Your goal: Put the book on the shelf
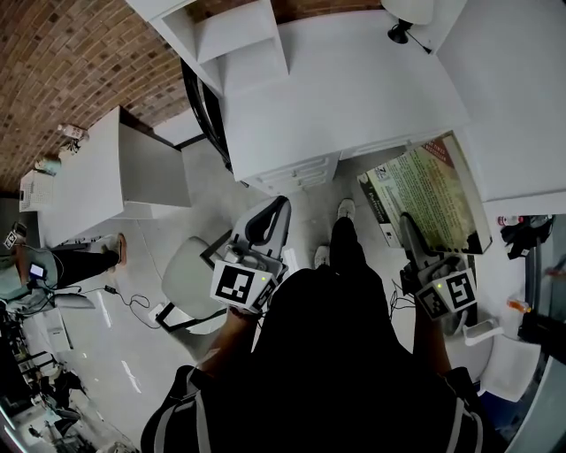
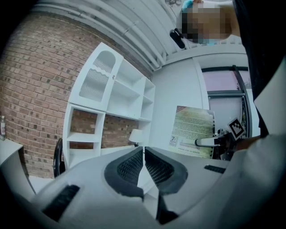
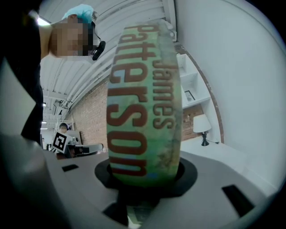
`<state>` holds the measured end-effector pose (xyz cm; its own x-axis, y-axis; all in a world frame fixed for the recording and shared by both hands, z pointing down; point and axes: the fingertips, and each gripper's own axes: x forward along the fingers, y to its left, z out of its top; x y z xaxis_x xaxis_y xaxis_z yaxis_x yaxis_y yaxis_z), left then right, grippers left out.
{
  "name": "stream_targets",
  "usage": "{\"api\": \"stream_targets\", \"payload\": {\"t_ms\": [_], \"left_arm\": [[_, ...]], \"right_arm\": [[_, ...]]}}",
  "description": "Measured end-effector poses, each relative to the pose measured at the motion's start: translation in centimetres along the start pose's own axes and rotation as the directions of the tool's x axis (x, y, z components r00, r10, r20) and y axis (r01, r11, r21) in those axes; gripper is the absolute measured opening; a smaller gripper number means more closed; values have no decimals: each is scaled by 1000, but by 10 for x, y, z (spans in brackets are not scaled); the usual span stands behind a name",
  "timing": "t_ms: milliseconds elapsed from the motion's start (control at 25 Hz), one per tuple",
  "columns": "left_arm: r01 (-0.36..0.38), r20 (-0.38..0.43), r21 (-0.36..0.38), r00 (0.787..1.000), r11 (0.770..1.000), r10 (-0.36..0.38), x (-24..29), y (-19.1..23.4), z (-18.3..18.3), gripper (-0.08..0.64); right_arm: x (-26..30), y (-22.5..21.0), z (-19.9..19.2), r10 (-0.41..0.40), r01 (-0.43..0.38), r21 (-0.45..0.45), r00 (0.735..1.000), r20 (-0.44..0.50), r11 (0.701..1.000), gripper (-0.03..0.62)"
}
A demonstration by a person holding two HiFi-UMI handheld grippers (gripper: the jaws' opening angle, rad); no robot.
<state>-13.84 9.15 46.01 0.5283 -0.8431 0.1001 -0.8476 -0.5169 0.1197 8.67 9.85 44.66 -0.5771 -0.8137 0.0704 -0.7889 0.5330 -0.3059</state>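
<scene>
A thick green book (image 1: 426,190) with a yellowish back cover stands in my right gripper (image 1: 414,237), which is shut on it. In the right gripper view its spine (image 3: 144,103) with large red lettering fills the middle, clamped between the jaws (image 3: 145,175). My left gripper (image 1: 276,212) hangs at waist height, shut and holding nothing; its dark pads (image 2: 143,154) meet. From the left gripper view, the book (image 2: 193,130) shows at the right and the white shelf unit (image 2: 111,112) stands against the brick wall. The same shelf (image 1: 240,44) lies ahead at the top of the head view.
A white desk (image 1: 345,84) with drawers stands ahead, a small lamp (image 1: 402,26) on its far end. A pale chair (image 1: 190,274) is at the left on the floor. Another white table (image 1: 97,177) and a seated person (image 1: 80,261) are further left. Cables trail across the floor.
</scene>
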Motion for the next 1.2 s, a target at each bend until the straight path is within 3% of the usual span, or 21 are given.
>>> {"api": "stream_targets", "payload": {"t_ms": [480,680,920,1200], "left_arm": [[19,-22,-26,1000,999,-19,89,17,11,28],[23,-44,5,999,1000,-23,124,25,9,28],[31,-44,46,999,998,-29,176,33,27,28],[18,-11,37,1000,999,-18,232,34,56,28]], "right_arm": [[49,-66,15,-16,16,40,1000,-18,999,166],[67,-93,25,-8,8,37,1000,-4,999,166],[101,-131,49,15,-15,25,1000,12,1000,166],[132,-171,73,50,-51,22,998,43,998,166]]}}
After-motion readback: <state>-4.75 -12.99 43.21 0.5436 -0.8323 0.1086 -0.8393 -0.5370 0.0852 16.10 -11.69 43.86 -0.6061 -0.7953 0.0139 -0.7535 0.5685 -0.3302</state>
